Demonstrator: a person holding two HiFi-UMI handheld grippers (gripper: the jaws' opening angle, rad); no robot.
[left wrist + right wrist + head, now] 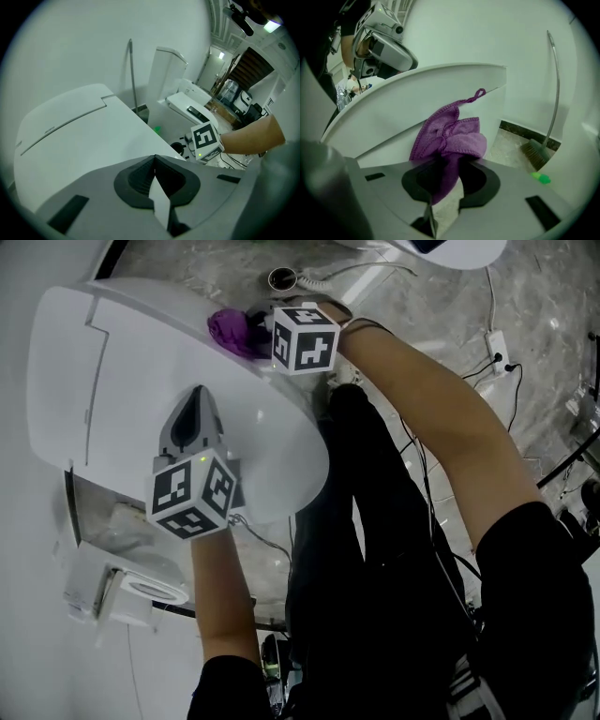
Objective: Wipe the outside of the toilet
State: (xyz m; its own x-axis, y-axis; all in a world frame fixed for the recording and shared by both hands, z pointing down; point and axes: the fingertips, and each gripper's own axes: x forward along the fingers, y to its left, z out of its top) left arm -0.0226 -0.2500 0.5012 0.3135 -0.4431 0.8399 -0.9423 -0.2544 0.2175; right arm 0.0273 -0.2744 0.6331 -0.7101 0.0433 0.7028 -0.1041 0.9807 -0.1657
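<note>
Toilet [141, 362]: white, lid down. It fills the upper left of your head view and stands on the marbled floor [422, 306] just ahead of your legs.
Cloth [234, 329]: purple and bunched, at the toilet's outer edge on the far side from your left arm. In the right gripper view it lies against the white side below the lid's rim, with its small loop pointing up.
Right gripper [264, 331]: your jaws are clenched on the cloth [450, 136]. One fold is drawn down between them and the rest puffs out past the tips.
Left gripper [197, 407]: low over the top of the lid [84, 136], jaws pressed together with nothing between them. You cannot tell whether the tips touch the lid.
Marker cube [206, 139]: your right gripper's cube shows in the left gripper view, beyond the lid's far edge.
Broom [536, 152]: leans on the wall past the toilet with its bristles on the floor. A small green thing [540, 177] lies near it.
Cables [497, 343]: run across the floor to your right.
</note>
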